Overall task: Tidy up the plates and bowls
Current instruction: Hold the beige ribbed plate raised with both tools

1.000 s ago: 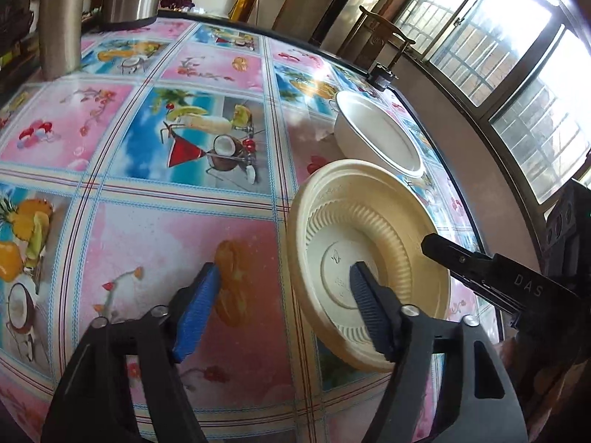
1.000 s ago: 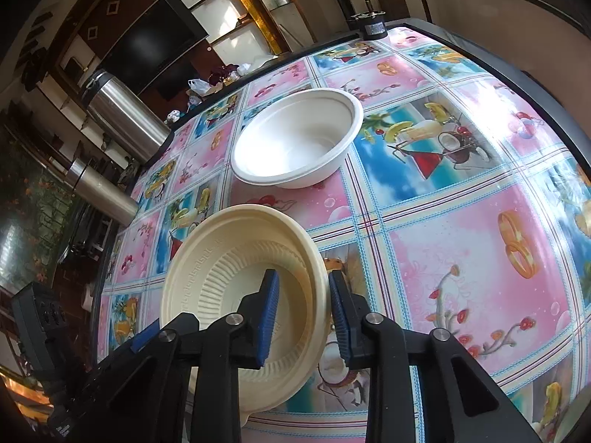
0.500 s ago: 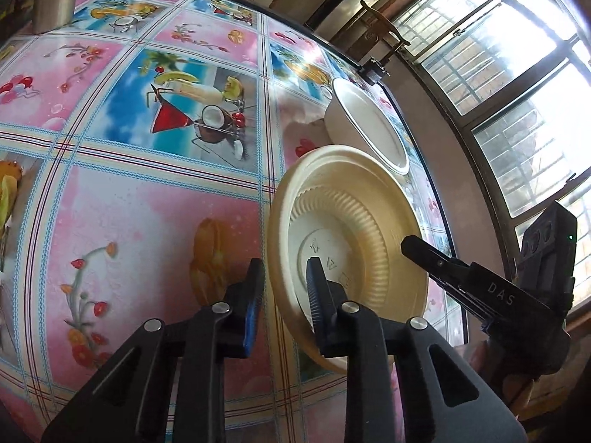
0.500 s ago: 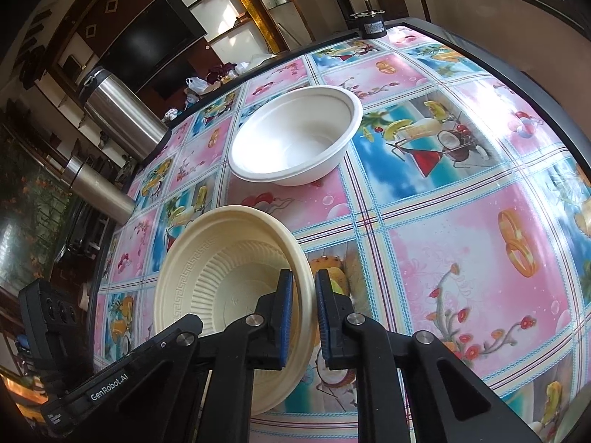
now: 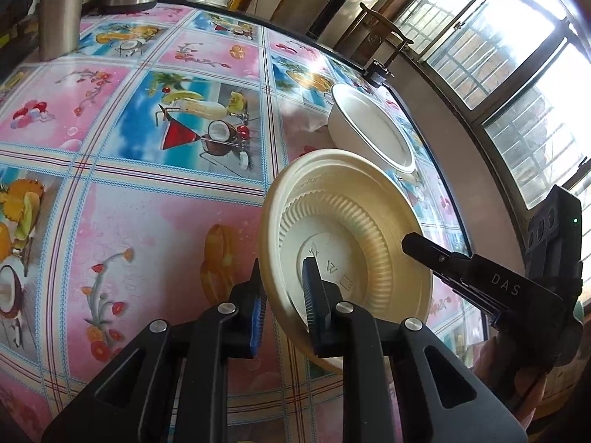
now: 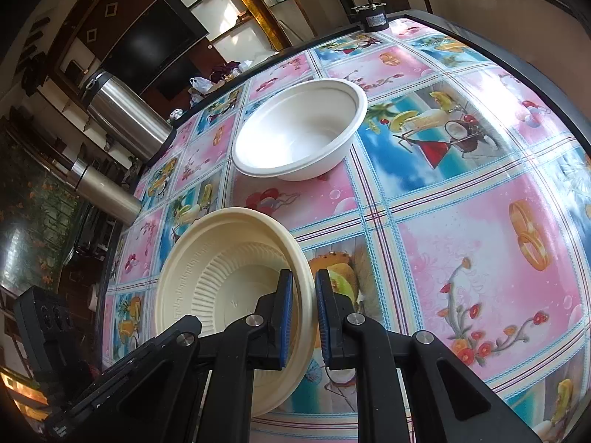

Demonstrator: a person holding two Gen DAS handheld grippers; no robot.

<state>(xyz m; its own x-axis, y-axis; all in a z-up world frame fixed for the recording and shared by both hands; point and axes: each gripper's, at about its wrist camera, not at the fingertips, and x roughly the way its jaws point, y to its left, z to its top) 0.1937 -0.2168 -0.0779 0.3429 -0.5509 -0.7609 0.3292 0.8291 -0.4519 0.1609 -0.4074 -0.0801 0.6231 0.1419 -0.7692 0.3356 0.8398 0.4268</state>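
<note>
Left wrist view: cream plate (image 5: 354, 229) is held tilted above the desk (image 5: 147, 214), its rim pinched between the blue pads of the left hand-held gripper (image 5: 284, 295), jaws narrow on it. The right hand-held gripper (image 5: 417, 240) is seen at the plate's far edge. A white bowl (image 5: 369, 129) sits on the desk just beyond.

Right wrist view: the right hand-held gripper (image 6: 303, 310) is clamped narrow on the plate (image 6: 221, 269) rim. The bowl (image 6: 299, 133) rests upright on the desk (image 6: 461, 221), apart from the plate. Two steel flasks (image 6: 125, 114) are seen at the far desk edge.
</note>
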